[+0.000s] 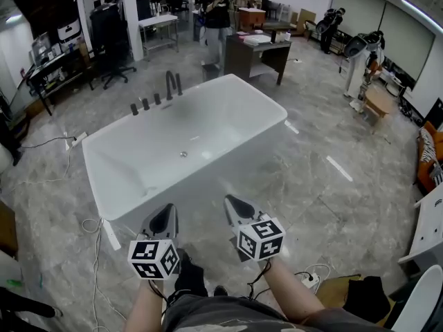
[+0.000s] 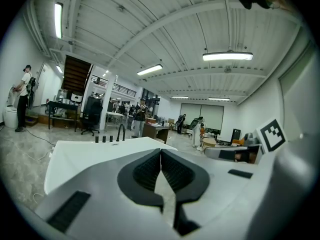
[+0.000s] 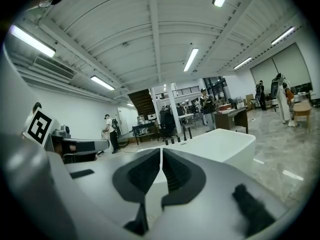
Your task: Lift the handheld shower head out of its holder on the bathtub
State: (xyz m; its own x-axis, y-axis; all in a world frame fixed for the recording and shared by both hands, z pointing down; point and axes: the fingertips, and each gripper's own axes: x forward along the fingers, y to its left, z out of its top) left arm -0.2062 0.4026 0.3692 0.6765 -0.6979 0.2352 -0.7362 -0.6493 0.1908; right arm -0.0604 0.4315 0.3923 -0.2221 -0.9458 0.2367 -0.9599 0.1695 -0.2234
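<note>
A white freestanding bathtub (image 1: 228,126) stands on the marble floor ahead of me. On its far rim stand black fittings: a curved spout (image 1: 168,85), a slim upright handheld shower head (image 1: 179,84) in its holder beside it, and three short knobs (image 1: 145,104). My left gripper (image 1: 168,209) and right gripper (image 1: 228,200) hover side by side before the tub's near end, far from the fittings. Both are shut with nothing between the jaws. The left gripper view shows the tub (image 2: 85,154) and the fittings (image 2: 120,132) beyond the left gripper (image 2: 160,153); the right gripper view shows the tub (image 3: 225,144) and fittings (image 3: 185,132) past the right gripper (image 3: 161,153).
Cables (image 1: 93,254) and a power strip (image 1: 309,279) lie on the floor near my feet. Desks (image 1: 257,50), an office chair (image 1: 111,30) and several people stand behind the tub. A person (image 2: 22,96) stands at the far left.
</note>
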